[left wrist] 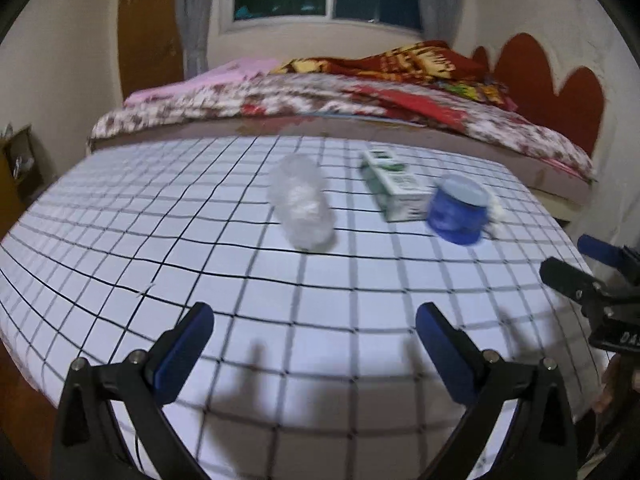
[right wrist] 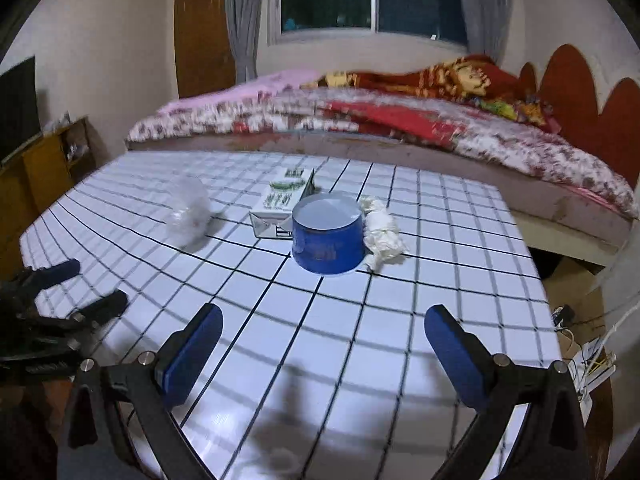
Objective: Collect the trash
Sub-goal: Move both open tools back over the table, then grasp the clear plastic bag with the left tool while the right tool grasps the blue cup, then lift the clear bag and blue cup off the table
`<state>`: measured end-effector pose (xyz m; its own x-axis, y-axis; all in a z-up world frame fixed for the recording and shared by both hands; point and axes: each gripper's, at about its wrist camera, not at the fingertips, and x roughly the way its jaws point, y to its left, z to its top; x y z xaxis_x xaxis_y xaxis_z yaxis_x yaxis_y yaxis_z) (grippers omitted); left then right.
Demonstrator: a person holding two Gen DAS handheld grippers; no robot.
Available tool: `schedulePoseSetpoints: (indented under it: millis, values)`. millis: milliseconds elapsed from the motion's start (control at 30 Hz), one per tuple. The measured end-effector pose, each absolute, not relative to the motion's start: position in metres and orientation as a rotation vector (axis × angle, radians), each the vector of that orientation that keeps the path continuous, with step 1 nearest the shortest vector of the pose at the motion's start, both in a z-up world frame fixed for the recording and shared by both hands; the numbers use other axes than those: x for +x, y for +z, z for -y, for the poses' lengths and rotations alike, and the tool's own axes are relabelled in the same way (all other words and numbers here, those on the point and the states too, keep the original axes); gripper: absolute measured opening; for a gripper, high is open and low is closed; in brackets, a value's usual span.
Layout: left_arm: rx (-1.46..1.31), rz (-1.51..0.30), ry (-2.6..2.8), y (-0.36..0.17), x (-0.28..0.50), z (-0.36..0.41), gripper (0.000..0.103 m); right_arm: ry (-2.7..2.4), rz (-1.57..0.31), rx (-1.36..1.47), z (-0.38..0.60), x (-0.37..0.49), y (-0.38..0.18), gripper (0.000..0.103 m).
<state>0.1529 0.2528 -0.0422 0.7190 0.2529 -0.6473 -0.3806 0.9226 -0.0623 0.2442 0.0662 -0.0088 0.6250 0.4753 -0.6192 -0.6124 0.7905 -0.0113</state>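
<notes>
I note first what reads poorly. The crumpled clear plastic bag (left wrist: 302, 200) is blurred in both views, and I cannot make out its edges or whether anything is inside. The print on the white and green cardboard carton (left wrist: 394, 186) is illegible. From my left wrist camera the wad of white crumpled tissue (left wrist: 496, 210) is almost wholly hidden behind the round blue tub with the pale lid (left wrist: 458, 212); only a sliver shows. My right wrist camera shows the tissue (right wrist: 382, 232) plainly, touching the tub (right wrist: 328, 236) on its right side. The tub's label is unreadable.

Count on the white tablecloth with the black grid (left wrist: 120, 232): one bag, one carton, one tub, one tissue wad, four items in all. Taking the tub as landmark, the carton (right wrist: 282, 204) lies just behind and to its left, touching or nearly so; I cannot tell which. The bag (right wrist: 190, 210) sits further left, apart from the carton.

My left gripper (left wrist: 314, 344) hangs over the near table edge with its two blue-padded fingers (left wrist: 184, 354) spread wide, holding nothing. My right gripper (right wrist: 322, 350) is likewise spread wide and empty, with the tub straight ahead. Each gripper shows only partly at the margin of the other's view. A bed with floral covers (right wrist: 360, 120) stands beyond the table.
</notes>
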Motion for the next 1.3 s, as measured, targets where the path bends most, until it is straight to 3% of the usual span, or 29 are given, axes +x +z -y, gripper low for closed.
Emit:
schedulePoseSetpoints:
  millis: [200, 633, 767, 933, 1067, 1300]
  values:
    - [-0.249, -0.697, 0.333, -0.054, 0.184, -0.279, 0.089, 0.648, -0.734, -0.152, -0.09, 0.292, -0.029, 0.094]
    - [-0.279, -0.746, 0.314, -0.054, 0.234, -0.297, 0.084, 0.621, -0.795, -0.18, -0.135, 0.352, -0.045, 0.094]
    - [-0.294, -0.752, 0.316, -0.052, 0.248, -0.305, 0.084, 0.612, -0.796, -0.203, -0.14, 0.362, -0.045, 0.089]
    - [-0.273, -0.812, 0.312, -0.059, 0.267, -0.31, 0.073, 0.57, -0.788, -0.207, -0.135, 0.366, -0.042, 0.083]
    - [-0.273, -0.835, 0.273, -0.066, 0.269, -0.311, 0.047, 0.593, -0.797, -0.167, -0.123, 0.366, -0.042, 0.08]
    - [-0.243, -0.779, 0.25, -0.056, 0.243, -0.297, 0.045, 0.695, -0.733, -0.16, -0.109, 0.342, -0.031, 0.077]
